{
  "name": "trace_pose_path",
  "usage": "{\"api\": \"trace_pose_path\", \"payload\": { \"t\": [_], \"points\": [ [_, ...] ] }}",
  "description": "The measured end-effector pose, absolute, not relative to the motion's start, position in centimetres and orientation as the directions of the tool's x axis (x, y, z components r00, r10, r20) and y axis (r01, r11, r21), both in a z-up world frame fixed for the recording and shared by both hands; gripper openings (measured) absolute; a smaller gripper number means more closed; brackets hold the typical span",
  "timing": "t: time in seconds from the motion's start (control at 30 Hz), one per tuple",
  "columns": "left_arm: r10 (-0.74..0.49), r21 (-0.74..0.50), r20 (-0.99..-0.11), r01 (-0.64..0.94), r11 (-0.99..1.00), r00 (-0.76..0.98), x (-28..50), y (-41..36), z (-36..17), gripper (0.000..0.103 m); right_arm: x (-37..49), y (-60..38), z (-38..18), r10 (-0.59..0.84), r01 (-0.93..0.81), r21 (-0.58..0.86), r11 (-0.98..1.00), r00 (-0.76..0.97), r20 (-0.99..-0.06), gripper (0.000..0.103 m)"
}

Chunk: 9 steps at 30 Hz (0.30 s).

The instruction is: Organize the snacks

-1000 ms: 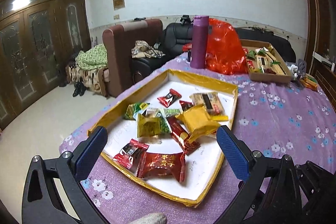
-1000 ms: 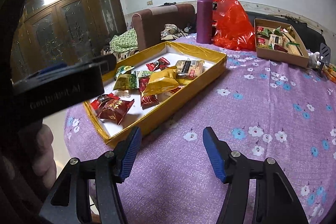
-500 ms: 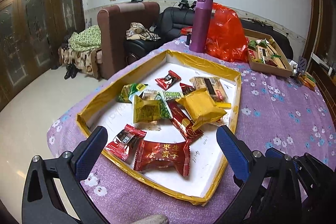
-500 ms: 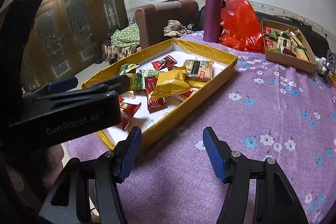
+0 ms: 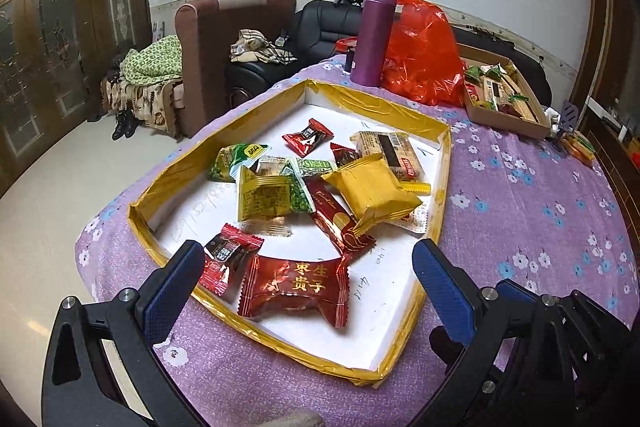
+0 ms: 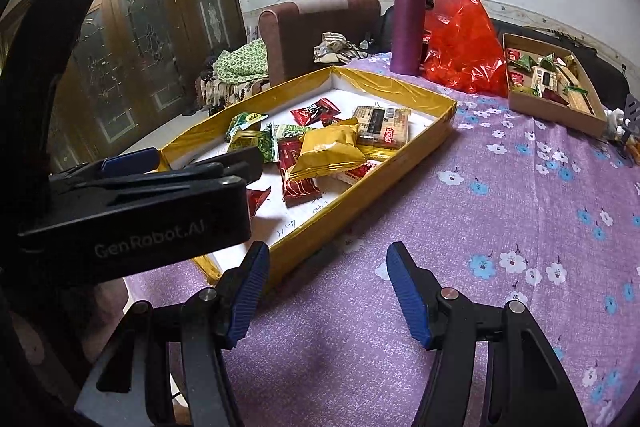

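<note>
Here, crinkly wrapped snacks, mixed colours

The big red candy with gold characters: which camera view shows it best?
The left wrist view: the big red candy lies whole and close in the yellow tray, its gold characters readable. In the right wrist view the left gripper's body hides it almost completely.

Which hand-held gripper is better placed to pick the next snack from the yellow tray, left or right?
Left. The left hand-held gripper is open over the yellow tray, framing the red candy. The right hand-held gripper is open over bare tablecloth, outside the tray.
</note>
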<state>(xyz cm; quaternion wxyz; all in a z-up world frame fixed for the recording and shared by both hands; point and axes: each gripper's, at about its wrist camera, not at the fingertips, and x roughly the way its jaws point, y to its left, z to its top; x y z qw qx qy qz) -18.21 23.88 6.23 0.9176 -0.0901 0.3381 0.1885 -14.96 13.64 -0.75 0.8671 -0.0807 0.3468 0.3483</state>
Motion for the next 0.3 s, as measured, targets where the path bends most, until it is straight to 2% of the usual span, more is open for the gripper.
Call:
{"api": "trace_pose_path", "payload": {
  "t": [0.3],
  "points": [
    [0.305, -0.013, -0.638, -0.407, 0.913, 0.707, -19.1, 23.1, 7.9, 0.103, -15.3, 13.0, -0.1, 0.571, -0.667, 0.117, 0.736, 0.518, -0.637, 0.063]
  ]
}}
